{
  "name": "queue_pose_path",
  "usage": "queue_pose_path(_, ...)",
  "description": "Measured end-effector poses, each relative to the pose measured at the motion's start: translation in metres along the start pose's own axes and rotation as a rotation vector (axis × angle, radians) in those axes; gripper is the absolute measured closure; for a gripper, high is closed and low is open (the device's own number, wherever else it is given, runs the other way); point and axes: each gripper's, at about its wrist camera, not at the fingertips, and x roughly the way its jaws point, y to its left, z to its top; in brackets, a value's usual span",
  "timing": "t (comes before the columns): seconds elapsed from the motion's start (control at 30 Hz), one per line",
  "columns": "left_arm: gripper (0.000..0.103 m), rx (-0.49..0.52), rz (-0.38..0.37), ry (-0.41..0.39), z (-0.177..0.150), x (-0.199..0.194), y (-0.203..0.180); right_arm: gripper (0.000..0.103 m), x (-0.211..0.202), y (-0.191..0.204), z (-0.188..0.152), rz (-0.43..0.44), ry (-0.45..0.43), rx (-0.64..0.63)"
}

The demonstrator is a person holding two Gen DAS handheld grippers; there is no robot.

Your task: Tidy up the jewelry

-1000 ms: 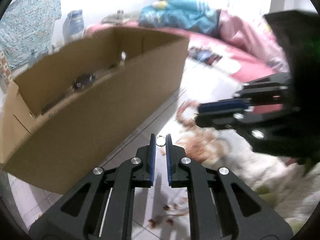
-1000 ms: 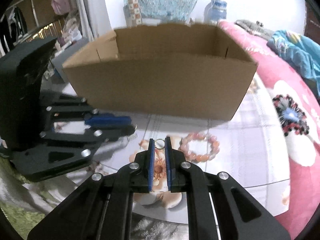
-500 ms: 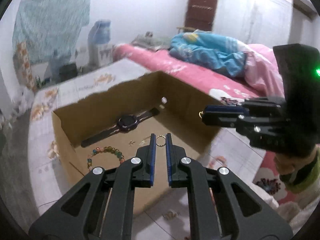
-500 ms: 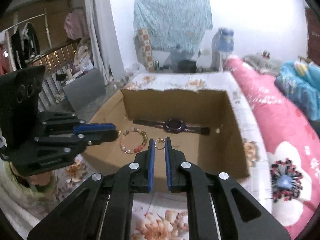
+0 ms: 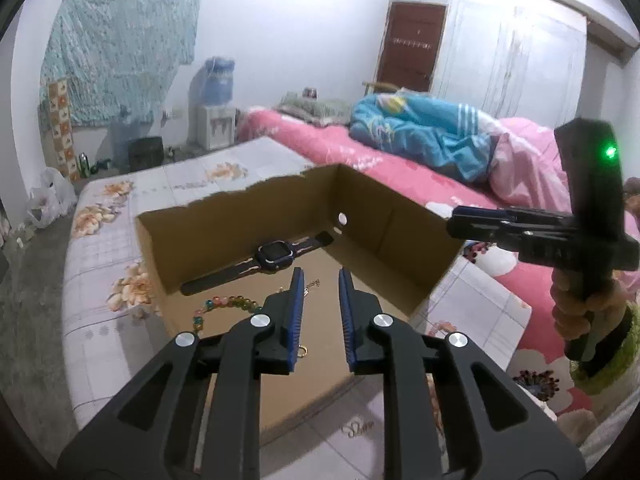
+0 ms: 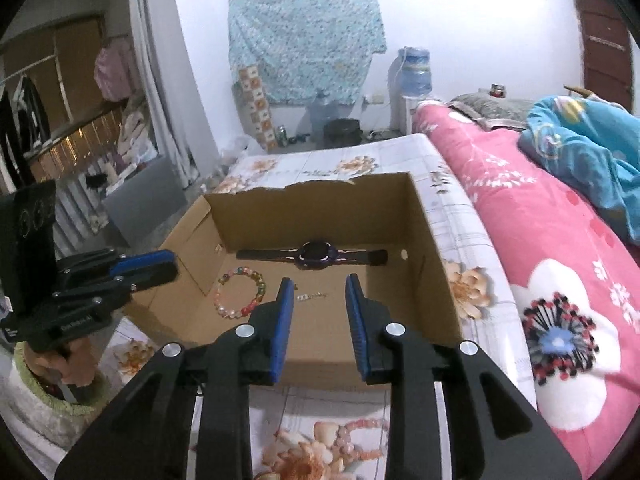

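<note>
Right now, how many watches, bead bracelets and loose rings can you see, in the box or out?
Wristwatch: 1, in the cardboard box
Bead bracelets: 2, the multicoloured bracelet in the box, the pink bracelet outside on the sheet
Gold ring: 1, on the box floor
Total: 4; the tongs may hide more.

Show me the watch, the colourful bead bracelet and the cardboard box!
watch point(image 6: 316, 255): right wrist view, on its dark face.
colourful bead bracelet point(image 6: 256, 303): right wrist view, on its beads.
cardboard box point(image 6: 434, 264): right wrist view, on its right wall.
</note>
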Motion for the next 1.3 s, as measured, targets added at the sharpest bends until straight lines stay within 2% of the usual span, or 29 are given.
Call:
queue_pose_path(0.17,0.082,-0.021,-0.024,-0.046,-0.020,-0.030,0.001,0.075,-0.021,0.005,-0.023,0.031,0.004,0.019)
queue_pose_path(0.3,0.082,-0.030,-0.069,-0.042,-0.041,-0.044,-0.002,0.075,-0.029,0.014,-0.041,0.087,0.050,-0.001)
queue_pose_path(0.4,0.082,-0.064,-0.107,-0.025,-0.057,-0.048,-0.005,0.072,-0.023,0.021,-0.060,0.126,0.121,0.005)
queue_pose_path(0.5,0.082,-0.102,-0.130,0.014,-0.073,-0.042,-0.008,0.071,-0.005,0.027,-0.081,0.114,0.213,0.015)
queue_pose_path(0.57,0.082,-0.111,-0.101,0.054,-0.083,-0.032,-0.010,0.071,0.007,0.031,-0.094,0.117,0.267,0.036)
queue_pose_path(0.67,0.082,-0.096,-0.018,0.134,-0.097,-0.012,-0.015,0.068,0.020,0.034,-0.106,0.101,0.320,0.054)
queue_pose_path(0.8,0.082,-0.106,-0.009,0.191,-0.107,0.003,-0.016,0.061,0.029,0.037,-0.112,0.099,0.352,0.071)
queue_pose_path(0.93,0.082,-0.077,0.024,0.222,-0.115,0.013,-0.018,0.058,0.029,0.044,-0.113,0.079,0.351,0.044)
queue_pose_path(1.3,0.082,-0.071,0.028,0.248,-0.121,0.021,-0.019,0.058,0.033,0.047,-0.110,0.072,0.357,0.036)
